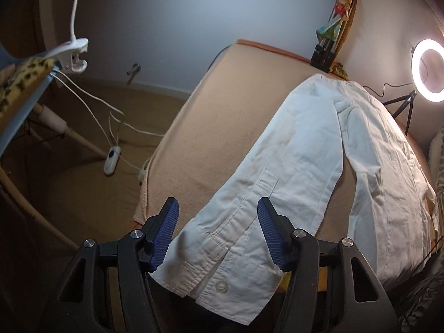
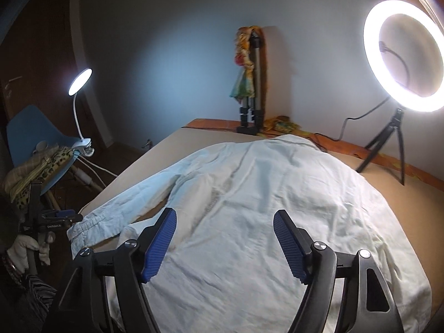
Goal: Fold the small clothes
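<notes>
Lying between both parted, empty tools (image 1: 217,208) (image 2: 224,220): white shirt (image 2: 249,194), cuff (image 1: 222,263) left.

One white long-sleeved shirt (image 2: 249,194) lies spread flat on the beige surface (image 1: 211,127), collar end towards the far wall, hem towards the near edge. The fabric is creased, with light wrinkles across the body. The left sleeve (image 1: 277,161) runs out diagonally from the shoulder towards the near left corner of the surface. Its cuff (image 1: 222,274) hangs just over the near edge; the placket is open and one clear button (image 1: 221,286) shows.
</notes>
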